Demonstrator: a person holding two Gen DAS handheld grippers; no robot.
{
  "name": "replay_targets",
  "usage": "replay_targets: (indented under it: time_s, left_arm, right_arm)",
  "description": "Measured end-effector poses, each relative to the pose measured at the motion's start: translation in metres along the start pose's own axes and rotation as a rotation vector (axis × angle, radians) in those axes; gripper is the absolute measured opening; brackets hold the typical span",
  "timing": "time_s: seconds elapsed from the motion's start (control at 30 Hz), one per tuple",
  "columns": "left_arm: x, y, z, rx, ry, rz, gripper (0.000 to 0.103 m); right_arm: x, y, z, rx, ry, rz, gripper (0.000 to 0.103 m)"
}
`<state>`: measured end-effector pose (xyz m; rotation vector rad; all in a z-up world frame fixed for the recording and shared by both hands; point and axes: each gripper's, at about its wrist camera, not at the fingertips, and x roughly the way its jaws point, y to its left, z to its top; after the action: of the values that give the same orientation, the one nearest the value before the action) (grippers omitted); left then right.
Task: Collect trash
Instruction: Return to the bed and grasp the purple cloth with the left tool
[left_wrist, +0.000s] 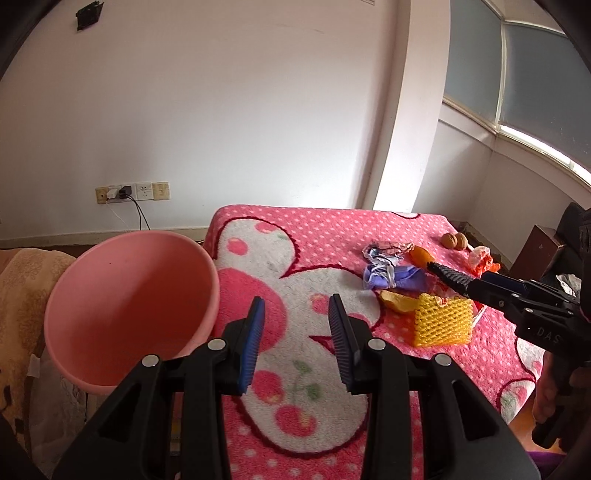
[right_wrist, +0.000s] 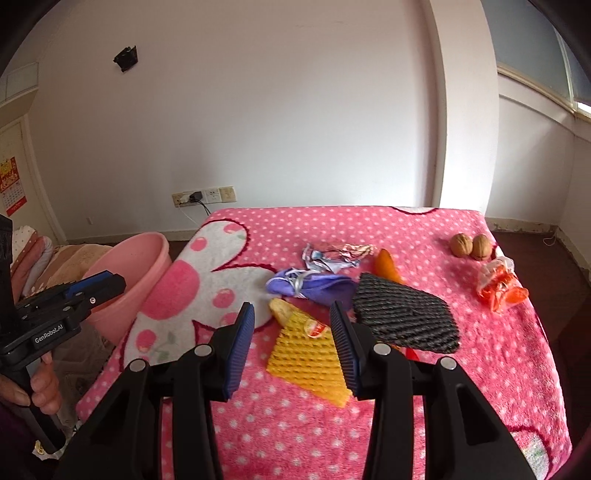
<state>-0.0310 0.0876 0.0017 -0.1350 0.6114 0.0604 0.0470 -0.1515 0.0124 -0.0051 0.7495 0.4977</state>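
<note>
Trash lies right of centre: a yellow foam net (right_wrist: 308, 360), purple wrapper (right_wrist: 314, 286), black net (right_wrist: 404, 319). Left gripper (left_wrist: 295, 345) and right gripper (right_wrist: 291, 347) fingers apart, empty. Pink bucket (left_wrist: 129, 306) at left.

Pink polka-dot blanket (right_wrist: 424, 236) bears yellow foam net (right_wrist: 306, 358), purple wrapper (right_wrist: 314, 286), two walnuts (right_wrist: 471, 245) (far corner), orange wrapper (right_wrist: 498, 286).

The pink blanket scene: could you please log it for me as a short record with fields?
surface: pink blanket
bin: pink bucket, at the blanket's left edge, looks empty
trash: yellow foam net, black foam net, purple wrapper, red wrapper
other: two walnuts
left hand-held gripper: open, empty
right hand-held gripper: open, over yellow net
</note>
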Motion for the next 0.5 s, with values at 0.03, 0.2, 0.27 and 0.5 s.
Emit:
replay_targets:
  time_s: [0.03, 0.2, 0.27, 0.5]
  left_arm:
    - [0.003, -0.004, 0.0, 0.008, 0.008, -0.012, 0.036]
    - [0.014, -0.026, -0.003, 0.045, 0.046, -0.091, 0.036]
    - [0.02, -0.037, -0.004, 0.07, 0.062, -0.119, 0.036]
    - [0.043, -0.07, -0.003, 0.149, 0.127, -0.204, 0.036]
  right_arm:
    - [-0.001, -0.005, -0.002, 0.005, 0.002, -0.014, 0.042]
    - [-0.004, -0.033, -0.013, 0.054, 0.015, -0.064, 0.042]
    - [-0.006, -0.042, -0.016, 0.076, 0.016, -0.078, 0.042]
    - [-0.012, -0.067, -0.019, 0.126, 0.001, -0.111, 0.042]
